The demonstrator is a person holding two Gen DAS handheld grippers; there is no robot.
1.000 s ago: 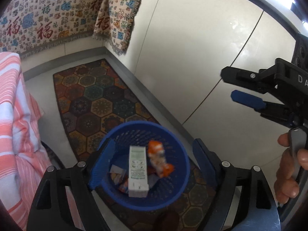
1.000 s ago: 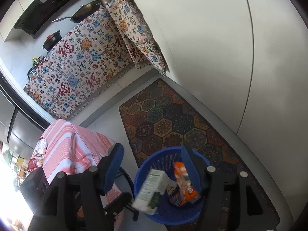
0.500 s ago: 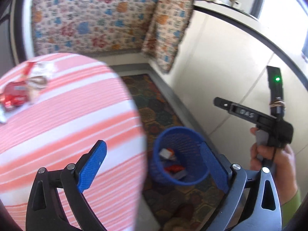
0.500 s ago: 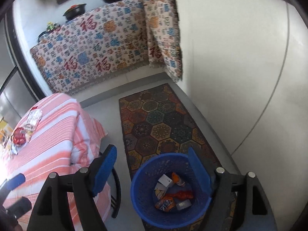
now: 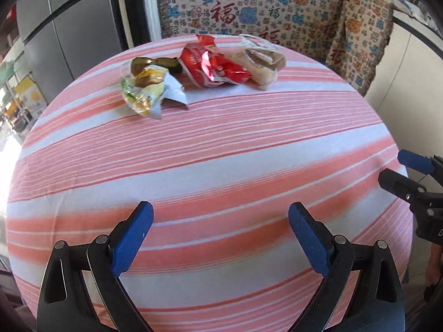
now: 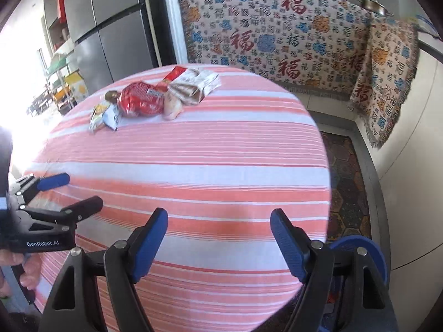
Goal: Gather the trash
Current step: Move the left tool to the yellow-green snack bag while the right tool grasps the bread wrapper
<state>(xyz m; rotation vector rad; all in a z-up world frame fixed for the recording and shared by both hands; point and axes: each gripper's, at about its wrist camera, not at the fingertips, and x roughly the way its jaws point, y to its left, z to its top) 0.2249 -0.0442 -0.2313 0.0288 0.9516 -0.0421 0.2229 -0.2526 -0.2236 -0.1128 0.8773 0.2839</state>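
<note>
Left wrist view, nearest first: the left hand-held gripper (image 5: 220,229) stands with its blue pads spread wide and nothing between them, hanging over the near edge of the striped bench (image 5: 221,166). At the right edge of that view the right hand-held gripper (image 5: 402,170) shows side-on, also over the bench's near side. In the right wrist view the right hand-held gripper (image 6: 218,236) is likewise spread and empty, its jaws standing a little narrower than the left's. Both sets of jaws have just been opening, with nothing between the pads. The blue trash basket (image 6: 360,246) peeks out low, behind the right finger, off the bench's edge.

Across a broad bare stretch of cloth, well apart from both grippers, the remaining trash lies in a row along the far side of the bench. From the left: a yellow-green crumpled wrapper (image 5: 144,94), a red foil snack bag (image 5: 213,66), then a beige paper bag (image 5: 260,61), each touching or just beside its neighbour. The row runs roughly crosswise to both grippers' pointing direction.

My judgement: the yellow-green wrapper lies ahead and left, so it suits the left hand, while the beige bag at the right end suits the right. Both need a long forward reach.
</note>
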